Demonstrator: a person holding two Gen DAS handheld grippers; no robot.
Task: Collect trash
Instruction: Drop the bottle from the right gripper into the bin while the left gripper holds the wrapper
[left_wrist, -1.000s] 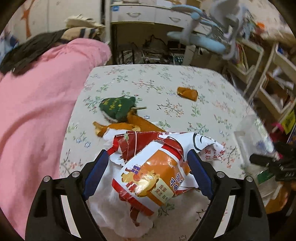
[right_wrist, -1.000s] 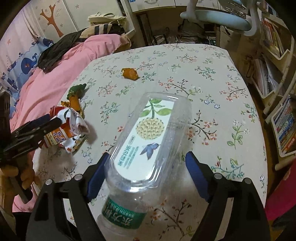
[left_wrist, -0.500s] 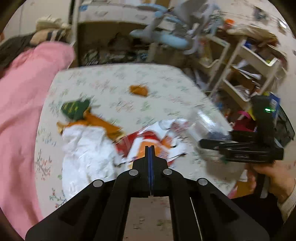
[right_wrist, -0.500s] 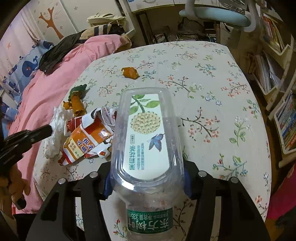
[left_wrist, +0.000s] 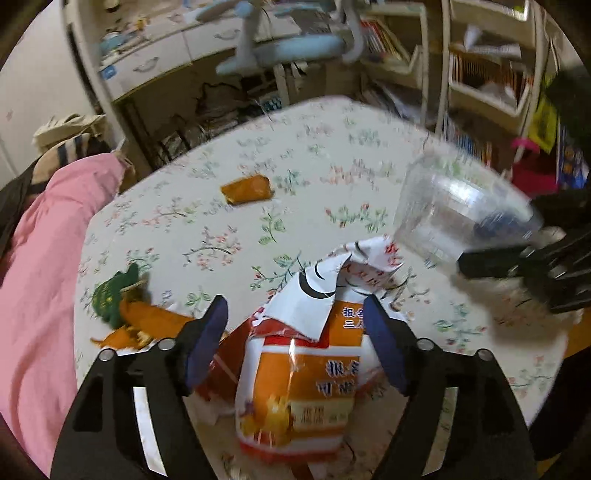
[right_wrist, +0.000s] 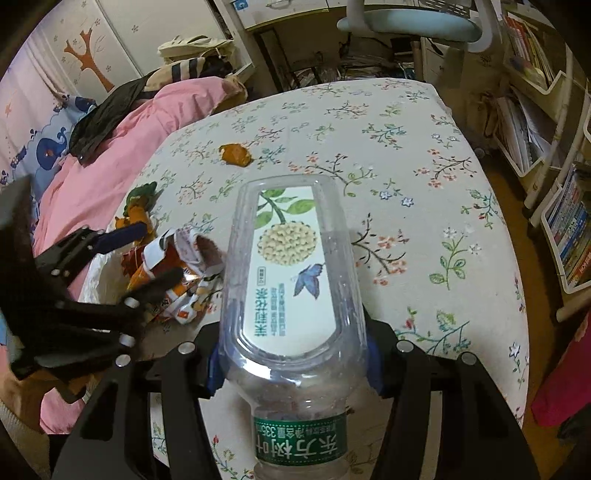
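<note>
Left gripper (left_wrist: 295, 332), jaws opening, straddles the crumpled orange-and-white snack bag (left_wrist: 299, 376) lying on the floral tablecloth (right_wrist: 406, 147); to its right, right gripper (right_wrist: 291, 363) clamps the clear plastic bottle (right_wrist: 291, 266) above the cloth.

"东方树叶" and "335" on the clear bottle's (right_wrist: 291, 280) green neck band.

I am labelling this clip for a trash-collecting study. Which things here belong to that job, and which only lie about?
Belong to the job:
- plastic bottle, clamped in the right gripper
- torn snack bag, between the opening left gripper
- orange wrapper
- green and orange scraps

Only lying about:
- pink quilt
- desk chair
- bookshelves
</note>
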